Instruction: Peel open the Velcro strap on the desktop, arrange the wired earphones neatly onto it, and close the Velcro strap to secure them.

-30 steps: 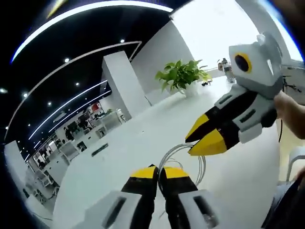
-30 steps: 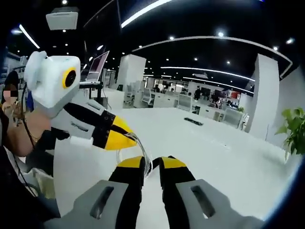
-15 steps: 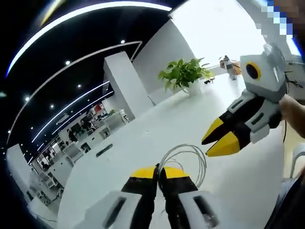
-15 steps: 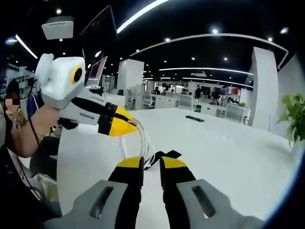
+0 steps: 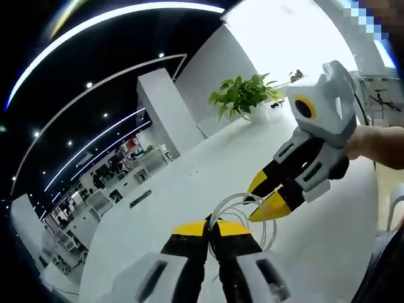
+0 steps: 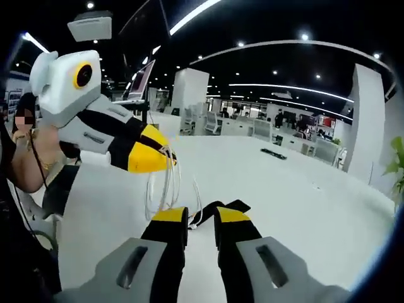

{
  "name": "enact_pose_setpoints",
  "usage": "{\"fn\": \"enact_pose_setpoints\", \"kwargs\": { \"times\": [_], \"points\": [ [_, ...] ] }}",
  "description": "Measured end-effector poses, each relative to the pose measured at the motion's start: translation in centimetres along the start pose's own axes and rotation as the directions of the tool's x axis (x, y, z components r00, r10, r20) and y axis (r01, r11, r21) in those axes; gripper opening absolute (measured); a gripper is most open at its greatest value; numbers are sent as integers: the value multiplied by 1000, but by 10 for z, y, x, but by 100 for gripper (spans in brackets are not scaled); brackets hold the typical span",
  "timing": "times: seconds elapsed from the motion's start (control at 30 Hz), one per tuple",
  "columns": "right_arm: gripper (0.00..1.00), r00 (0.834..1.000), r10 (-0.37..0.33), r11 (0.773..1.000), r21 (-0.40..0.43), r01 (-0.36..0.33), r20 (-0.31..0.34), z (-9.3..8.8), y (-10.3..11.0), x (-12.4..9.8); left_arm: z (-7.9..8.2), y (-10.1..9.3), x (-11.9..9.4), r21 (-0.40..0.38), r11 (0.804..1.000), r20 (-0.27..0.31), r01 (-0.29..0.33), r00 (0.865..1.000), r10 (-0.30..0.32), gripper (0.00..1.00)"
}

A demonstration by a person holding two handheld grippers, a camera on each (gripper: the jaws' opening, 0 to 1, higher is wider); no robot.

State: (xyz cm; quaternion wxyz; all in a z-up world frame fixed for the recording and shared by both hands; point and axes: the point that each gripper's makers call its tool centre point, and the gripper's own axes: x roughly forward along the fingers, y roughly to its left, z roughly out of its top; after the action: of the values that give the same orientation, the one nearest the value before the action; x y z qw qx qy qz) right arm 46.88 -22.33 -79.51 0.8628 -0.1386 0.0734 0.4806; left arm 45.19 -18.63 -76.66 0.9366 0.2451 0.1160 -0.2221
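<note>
In the left gripper view my left gripper (image 5: 211,228) is shut on the white earphone cable (image 5: 252,207), whose loops curl out just beyond its tips. My right gripper (image 5: 255,201) comes in from the right with its jaws a little apart around the loop. The right gripper view has the left gripper (image 6: 165,161) holding the cable loops (image 6: 161,189) up so that they hang down. The black Velcro strap (image 6: 228,207) lies just past my right gripper (image 6: 201,219), and a strand of cable runs down into the gap between its jaws.
The white desktop (image 6: 303,208) stretches far ahead. A potted green plant (image 5: 243,98) stands at its far edge. A small dark object (image 6: 273,153) lies further out on the desk. A person's forearm (image 5: 379,142) holds the right gripper.
The right gripper drew away from the cable loop, then came back up against it. The left gripper has lifted the loops higher, so they hang longer.
</note>
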Motion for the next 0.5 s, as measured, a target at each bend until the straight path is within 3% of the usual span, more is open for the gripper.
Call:
{"fn": "enact_pose_setpoints", "kwargs": {
  "times": [0.33, 0.5],
  "points": [
    [17, 997, 51, 998, 34, -52, 51, 7, 8, 12, 2, -3, -3, -8, 1000, 22, 14, 1000, -14, 8],
    [10, 998, 42, 998, 37, -44, 56, 8, 8, 13, 2, -5, -4, 5, 1000, 24, 17, 1000, -18, 8]
  ]
}}
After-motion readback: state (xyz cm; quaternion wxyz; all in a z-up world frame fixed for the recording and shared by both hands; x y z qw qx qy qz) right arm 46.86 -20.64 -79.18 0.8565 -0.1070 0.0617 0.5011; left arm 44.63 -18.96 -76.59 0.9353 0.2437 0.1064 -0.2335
